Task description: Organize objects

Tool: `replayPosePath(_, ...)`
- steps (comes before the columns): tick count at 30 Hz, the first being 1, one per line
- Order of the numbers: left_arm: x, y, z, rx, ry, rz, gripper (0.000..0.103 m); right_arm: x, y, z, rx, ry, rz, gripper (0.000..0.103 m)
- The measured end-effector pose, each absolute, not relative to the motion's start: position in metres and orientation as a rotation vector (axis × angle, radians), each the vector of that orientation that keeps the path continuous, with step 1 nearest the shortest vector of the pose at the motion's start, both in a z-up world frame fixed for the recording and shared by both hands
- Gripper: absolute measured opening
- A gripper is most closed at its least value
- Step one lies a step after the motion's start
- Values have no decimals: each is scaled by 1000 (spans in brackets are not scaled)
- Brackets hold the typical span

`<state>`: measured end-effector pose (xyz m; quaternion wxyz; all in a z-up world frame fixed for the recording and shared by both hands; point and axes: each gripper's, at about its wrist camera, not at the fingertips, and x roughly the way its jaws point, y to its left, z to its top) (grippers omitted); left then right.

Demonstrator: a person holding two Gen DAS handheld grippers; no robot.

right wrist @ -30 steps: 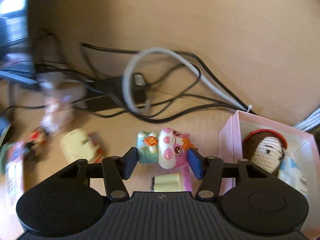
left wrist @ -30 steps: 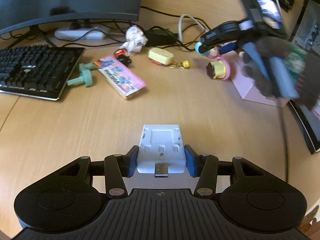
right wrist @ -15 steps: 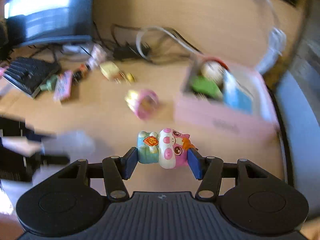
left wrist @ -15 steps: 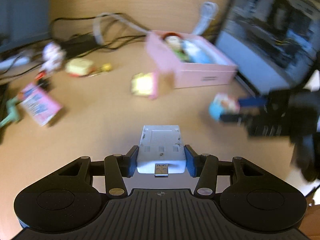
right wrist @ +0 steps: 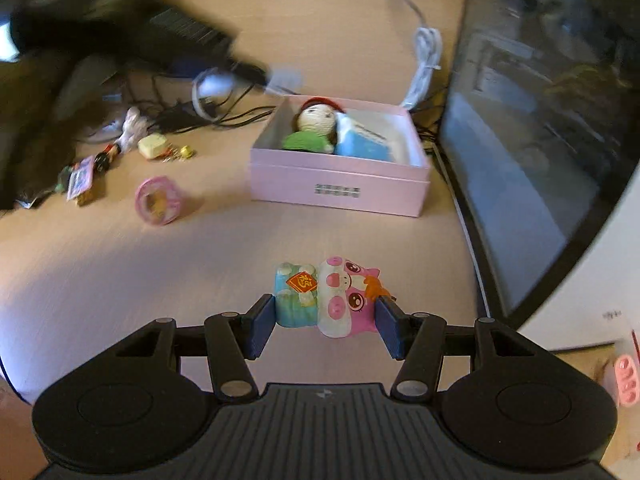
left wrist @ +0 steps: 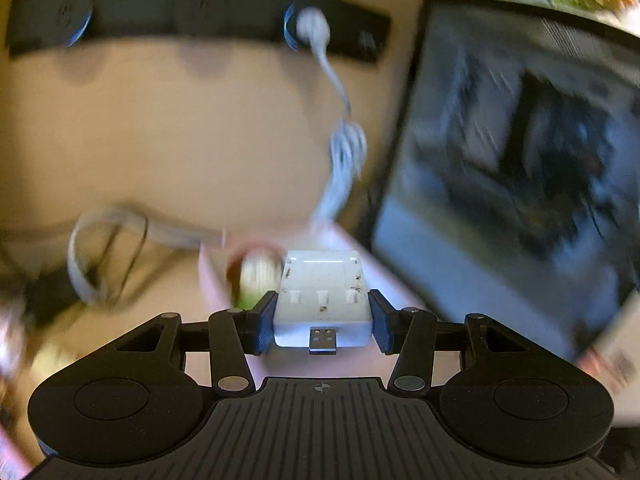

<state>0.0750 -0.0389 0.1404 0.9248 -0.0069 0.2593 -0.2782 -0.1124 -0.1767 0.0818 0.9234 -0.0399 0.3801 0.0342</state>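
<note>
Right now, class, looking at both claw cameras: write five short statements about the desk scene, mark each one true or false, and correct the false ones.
1. The left claw grips a white charger with a USB plug. True.
2. The right claw is empty. False: it is shut on a pig toy.
3. The pink box already holds a knitted doll. True.
4. The pink ring toy lies inside the box. False: it lies on the desk, to the left of the box.
5. The pig toy sits in the box. False: it is held over the desk, short of the box.
</note>
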Motion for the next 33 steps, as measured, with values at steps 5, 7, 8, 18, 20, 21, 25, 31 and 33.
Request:
replayPosePath(5, 128, -98, 92, 138, 572, -495, 53, -110, -189, 83, -53, 750, 69, 55)
replayPosePath(7, 139, -113, 74, 186, 633, -478, 53, -106, -193, 83, -57, 733, 86, 55)
replayPosePath(8, 140, -115, 70, 186, 642, -470, 53, -103, -195, 83, -61, 727, 91, 55)
replayPosePath(18, 110, -41, 94, -164, 653, -373, 53, -56, -215, 92, -78, 669, 128, 55)
replayPosePath(20, 96, -25, 97, -207, 644, -363, 51, -38, -216, 96, -88, 645, 142, 55)
replayPosePath(21, 91, -19, 94, -215, 665, -368, 51, -29, -216, 98, -91, 634, 148, 55)
replayPosePath(25, 77, -16, 91, -146, 664, -337, 50, 12, -213, 105, -61, 620, 154, 55)
replayPosePath(31, 69, -4, 100, -195, 661, -313, 50, 22, -214, 114, -52, 591, 145, 55)
replayPosePath(33, 60, 0, 97, -208, 675, -337, 50, 18, -219, 113, -34, 601, 126, 55)
